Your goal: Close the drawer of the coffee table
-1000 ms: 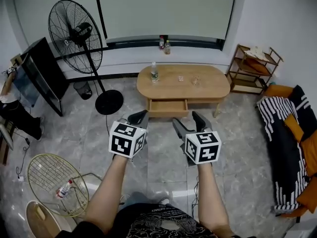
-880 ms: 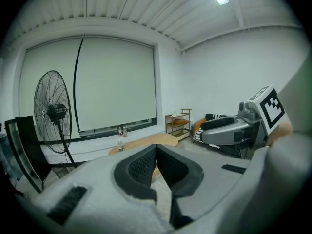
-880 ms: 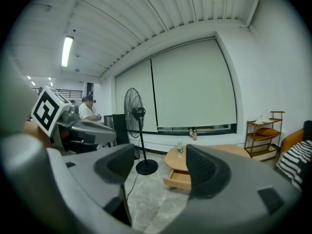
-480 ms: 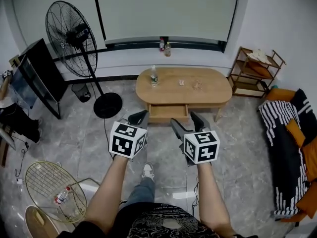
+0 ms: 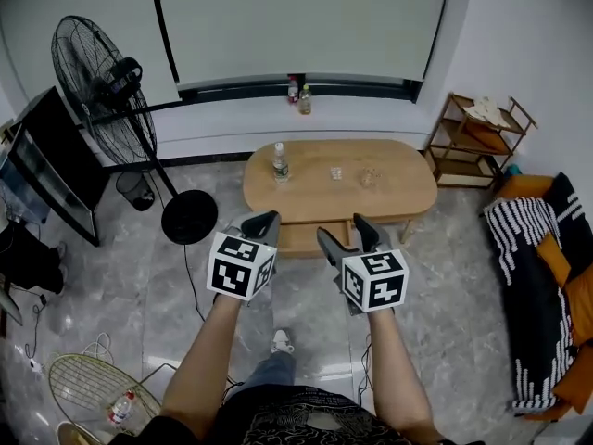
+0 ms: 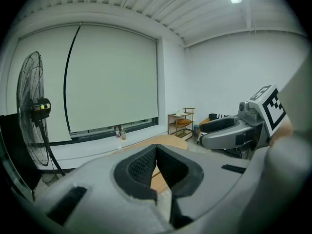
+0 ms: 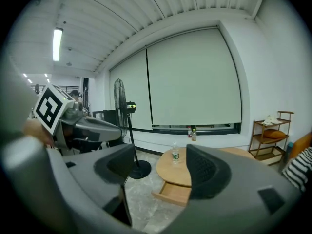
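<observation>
Ahead, the oval coffee table (image 5: 389,188) stands on the grey stone floor (image 5: 120,276) with its long axis running left to right across the head view. The person's left forearm (image 5: 208,360) and right forearm (image 5: 394,369) reach forward side by side, nearly parallel, each pointing its gripper toward the table and a little downward. The left gripper (image 5: 260,222) has its jaws brought together at the tips with nothing between them. The right gripper (image 5: 345,235) has its jaws well apart and holds nothing. The drawer (image 5: 306,239) sticks out from the middle of the table's near long side, pulled toward the person, with its front panel parallel to the table's length. In the head view it shows in the gap between the two grippers, just beyond their tips. The right gripper view frames it low between the spread jaws, clearly apart from them. A water bottle (image 5: 276,163) stands upright on the tabletop's left part.
</observation>
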{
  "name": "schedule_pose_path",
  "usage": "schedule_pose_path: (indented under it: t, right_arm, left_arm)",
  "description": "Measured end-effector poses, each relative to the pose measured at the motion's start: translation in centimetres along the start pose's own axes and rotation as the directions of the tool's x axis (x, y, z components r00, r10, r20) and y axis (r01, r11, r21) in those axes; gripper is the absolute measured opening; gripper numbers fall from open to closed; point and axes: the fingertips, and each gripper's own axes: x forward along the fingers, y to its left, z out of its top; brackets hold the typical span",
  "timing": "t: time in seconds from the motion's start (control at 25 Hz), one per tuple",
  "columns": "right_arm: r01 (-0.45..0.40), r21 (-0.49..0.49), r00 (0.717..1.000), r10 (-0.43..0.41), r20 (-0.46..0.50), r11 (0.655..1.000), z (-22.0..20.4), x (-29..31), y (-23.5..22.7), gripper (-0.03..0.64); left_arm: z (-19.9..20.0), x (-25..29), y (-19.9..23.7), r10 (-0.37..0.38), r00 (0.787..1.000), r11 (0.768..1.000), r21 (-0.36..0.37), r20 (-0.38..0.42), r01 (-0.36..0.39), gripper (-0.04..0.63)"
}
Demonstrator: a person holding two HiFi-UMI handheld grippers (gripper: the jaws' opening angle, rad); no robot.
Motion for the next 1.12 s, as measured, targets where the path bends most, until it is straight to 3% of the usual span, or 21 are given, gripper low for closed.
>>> schedule_pose_path:
  t: [0.44,0.76,1.12]
  right_arm:
    - [0.039,0.03,0.999,-0.038,-0.027,0.999,3.1,12.0,-3.3,0.327]
    - [0.072,0.046,0.997,-0.07,-0.042,0.996,3.7,15.6,-4.4,0.327]
    - [0.085,0.056,0.995,-0.082,-0.054,0.995,3.3,16.6,-5.4,0.327]
  left_arm:
    - [2.2,8.8,9.3,-0.051,0.998,0.999,-0.004,-0.024,0.051,0.002]
    - [2.7,11.6,12.3,-0.081,0.996,0.997,-0.011,-0.025,0.081,0.002]
    - [2.4,13.0,12.5,-0.098,0.994,0.995,-0.016,-0.037,0.098,0.002]
